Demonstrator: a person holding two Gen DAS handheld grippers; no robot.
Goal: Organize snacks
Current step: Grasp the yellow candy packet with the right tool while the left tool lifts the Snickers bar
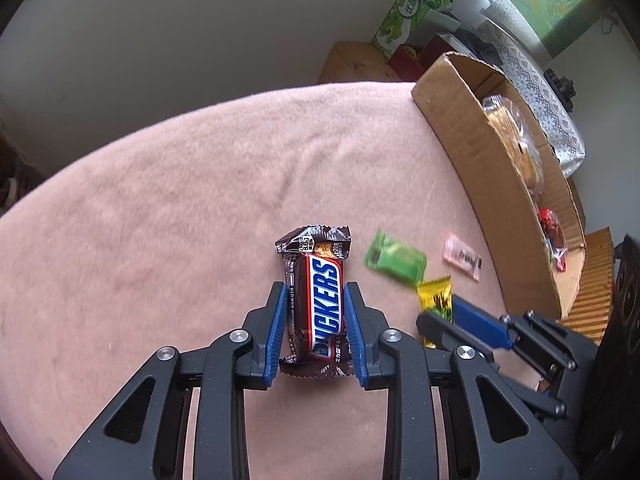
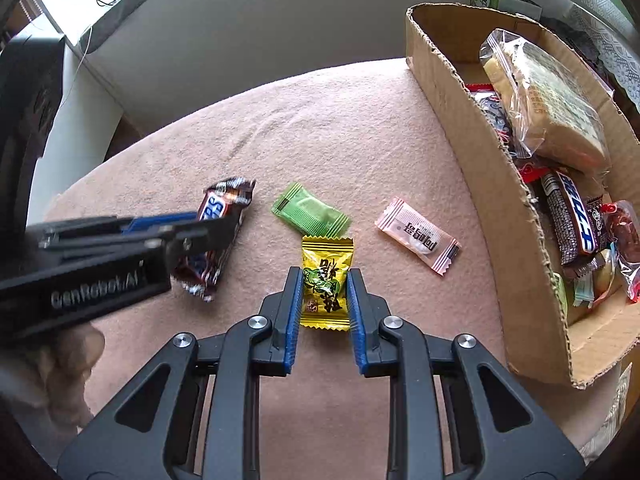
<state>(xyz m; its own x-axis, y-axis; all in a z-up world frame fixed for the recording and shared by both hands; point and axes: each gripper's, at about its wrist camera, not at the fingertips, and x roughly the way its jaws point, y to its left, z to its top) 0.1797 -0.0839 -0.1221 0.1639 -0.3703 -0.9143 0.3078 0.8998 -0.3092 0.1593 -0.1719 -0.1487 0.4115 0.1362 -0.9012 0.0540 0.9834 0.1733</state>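
Observation:
My left gripper (image 1: 316,292) is shut on a brown Snickers bar (image 1: 318,300), held lengthwise between the blue pads; the bar (image 2: 218,236) looks lifted off the pink cloth in the right wrist view. My right gripper (image 2: 324,280) is closed around a yellow snack packet (image 2: 325,284) lying on the cloth; the pads touch its sides. The packet also shows in the left wrist view (image 1: 435,294). A green packet (image 2: 310,214) and a pink packet (image 2: 418,234) lie just beyond.
An open cardboard box (image 2: 472,120) with several snacks, including bagged bread (image 2: 548,100) and another Snickers (image 2: 572,216), stands at the right on the pink cloth (image 2: 340,128). Boxes and clutter (image 1: 404,20) lie beyond the table edge.

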